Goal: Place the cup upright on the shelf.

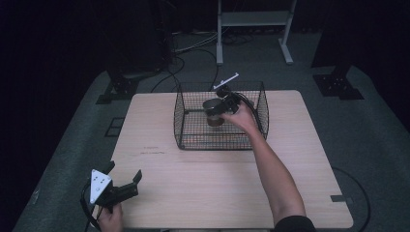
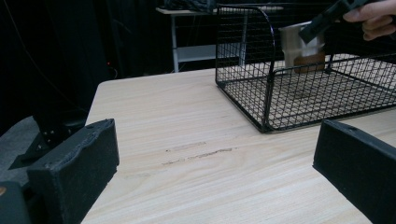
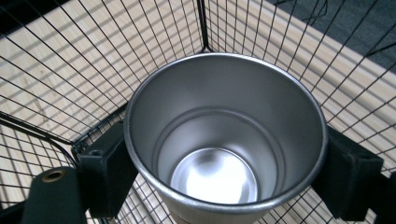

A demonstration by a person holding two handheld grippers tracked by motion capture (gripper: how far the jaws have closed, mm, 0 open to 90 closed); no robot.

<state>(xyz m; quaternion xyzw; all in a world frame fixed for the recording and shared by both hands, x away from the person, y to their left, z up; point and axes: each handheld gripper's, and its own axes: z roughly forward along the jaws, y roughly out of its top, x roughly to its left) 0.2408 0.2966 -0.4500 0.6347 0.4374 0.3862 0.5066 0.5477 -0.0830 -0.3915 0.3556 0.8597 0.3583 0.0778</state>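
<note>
Right gripper view: cup (image 3: 224,140) base cropped

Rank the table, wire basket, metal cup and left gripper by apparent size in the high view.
1. table
2. wire basket
3. left gripper, though nearness to the camera may enlarge it
4. metal cup, partly covered by the right gripper clamped on it

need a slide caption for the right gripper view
Right gripper fingers clamp an empty steel cup inside the black wire basket.
</note>
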